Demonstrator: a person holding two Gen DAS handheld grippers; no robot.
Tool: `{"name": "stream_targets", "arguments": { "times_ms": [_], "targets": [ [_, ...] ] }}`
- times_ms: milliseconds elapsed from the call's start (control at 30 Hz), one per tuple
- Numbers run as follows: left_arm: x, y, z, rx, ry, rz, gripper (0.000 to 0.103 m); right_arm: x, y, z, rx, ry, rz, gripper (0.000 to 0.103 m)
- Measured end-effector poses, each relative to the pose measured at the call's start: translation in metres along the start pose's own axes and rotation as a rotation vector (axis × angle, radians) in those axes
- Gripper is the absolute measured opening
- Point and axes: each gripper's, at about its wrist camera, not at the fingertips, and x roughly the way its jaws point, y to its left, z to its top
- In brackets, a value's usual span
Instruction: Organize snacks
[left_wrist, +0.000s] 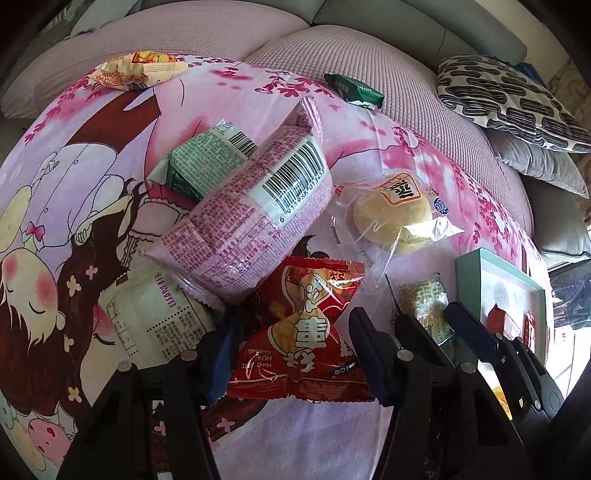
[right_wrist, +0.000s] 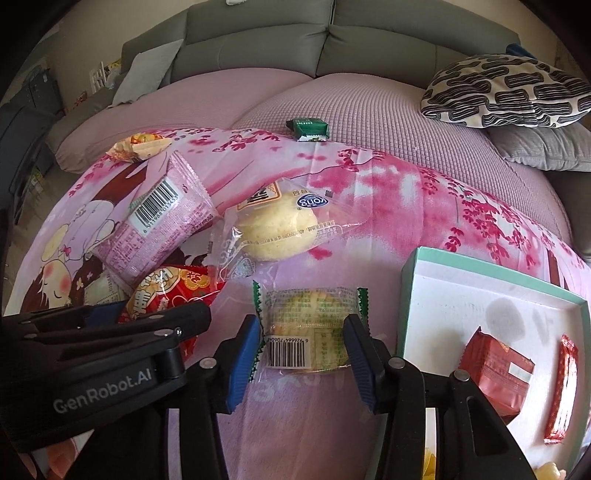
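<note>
Looking along the left gripper (left_wrist: 291, 354), its blue-padded jaws are standing wide apart on either side of a red snack packet (left_wrist: 303, 332), which is lying on the pink cartoon blanket (left_wrist: 92, 177); whether the pads are touching the wrapper I cannot tell. Beyond the red packet, a pink barcode packet (left_wrist: 251, 214) is leaning across a green-printed packet (left_wrist: 199, 162), and a clear-wrapped bun (left_wrist: 395, 214) is lying to their right. A dark green packet (left_wrist: 354, 88) is sitting far back at the blanket's edge.

Turning to the right wrist view, the right gripper (right_wrist: 303, 354) is straddling a clear green-edged biscuit packet (right_wrist: 310, 328), jaws open about the packet's width, pads just beside its ends. Just to the right, the mint-rimmed box (right_wrist: 410, 295) is holding a red carton (right_wrist: 495, 369) and a slim red packet (right_wrist: 561, 387).
</note>
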Motion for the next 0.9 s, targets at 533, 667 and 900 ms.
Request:
{"name": "stream_targets", "arguments": {
  "times_ms": [533, 667, 900],
  "targets": [
    [-0.007, 0.004, 0.0, -0.02, -0.007, -0.026, 0.058, -0.013, 0.004, -0.008, -0.019, -0.029, 0.042, 0.01],
    [-0.009, 0.006, -0.001, -0.028, -0.003, -0.034, 0.057, -0.018, -0.002, -0.012, 0.012, -0.025, 0.091, 0.01],
    [-0.014, 0.013, 0.0, -0.055, -0.01, -0.039, 0.057, -0.02, -0.01, 0.001, 0.004, -0.047, 0.016, 0.015]
  ]
}}
